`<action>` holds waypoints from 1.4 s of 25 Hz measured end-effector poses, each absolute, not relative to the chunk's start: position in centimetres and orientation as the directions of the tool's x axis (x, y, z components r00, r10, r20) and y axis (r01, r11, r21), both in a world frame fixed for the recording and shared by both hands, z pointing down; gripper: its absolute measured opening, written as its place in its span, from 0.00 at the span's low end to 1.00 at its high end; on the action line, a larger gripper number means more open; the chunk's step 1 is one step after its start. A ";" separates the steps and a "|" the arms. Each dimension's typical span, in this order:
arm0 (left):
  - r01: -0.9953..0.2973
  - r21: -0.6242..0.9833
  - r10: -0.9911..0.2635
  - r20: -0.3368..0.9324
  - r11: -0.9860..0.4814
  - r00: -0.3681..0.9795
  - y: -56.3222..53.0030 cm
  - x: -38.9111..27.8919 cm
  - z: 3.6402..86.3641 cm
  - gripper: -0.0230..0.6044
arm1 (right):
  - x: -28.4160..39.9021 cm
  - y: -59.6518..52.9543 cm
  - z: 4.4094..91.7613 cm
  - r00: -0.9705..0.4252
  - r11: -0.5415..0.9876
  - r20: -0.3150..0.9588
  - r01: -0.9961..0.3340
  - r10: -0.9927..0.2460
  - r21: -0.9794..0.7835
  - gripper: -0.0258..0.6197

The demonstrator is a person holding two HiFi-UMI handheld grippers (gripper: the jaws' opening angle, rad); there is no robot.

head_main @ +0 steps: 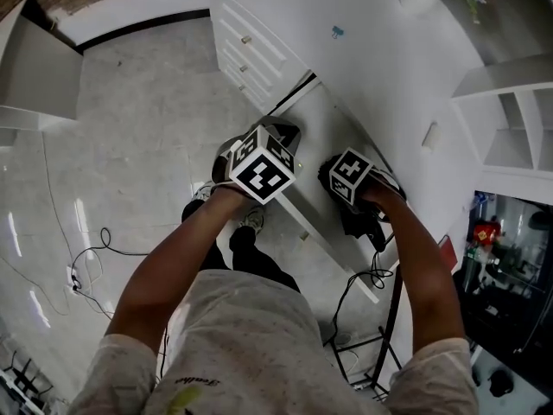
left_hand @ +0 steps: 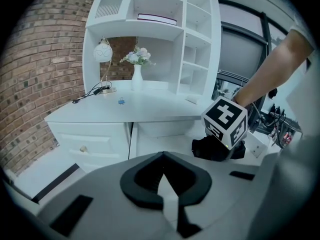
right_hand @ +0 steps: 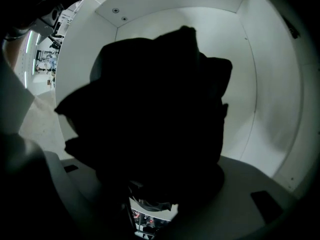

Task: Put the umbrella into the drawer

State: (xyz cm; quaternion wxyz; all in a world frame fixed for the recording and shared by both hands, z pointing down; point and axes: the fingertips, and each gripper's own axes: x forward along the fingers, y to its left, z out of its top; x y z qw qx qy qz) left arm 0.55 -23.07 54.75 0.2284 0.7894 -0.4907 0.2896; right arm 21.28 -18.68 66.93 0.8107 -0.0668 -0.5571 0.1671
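Head view: the white desk point(head_main: 371, 59) has its drawer point(head_main: 302, 219) open, and the black folded umbrella point(right_hand: 155, 109) hangs inside it, clamped in the right gripper point(right_hand: 150, 194). The left gripper point(left_hand: 165, 184) is closed on nothing. The umbrella looks light, with soft fabric over a stiff core, and is probably best gripped mid-bundle.

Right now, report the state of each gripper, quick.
Left gripper: shut, nothing between its jaws.
Right gripper: shut on the black umbrella, inside the drawer.
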 end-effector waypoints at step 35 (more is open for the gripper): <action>-0.914 0.051 -0.602 0.737 -0.403 0.307 -20.0 4.3 54.7 0.03 | 21.3 -20.2 68.6 0.210 0.919 0.911 -0.259 0.355 -0.298 0.43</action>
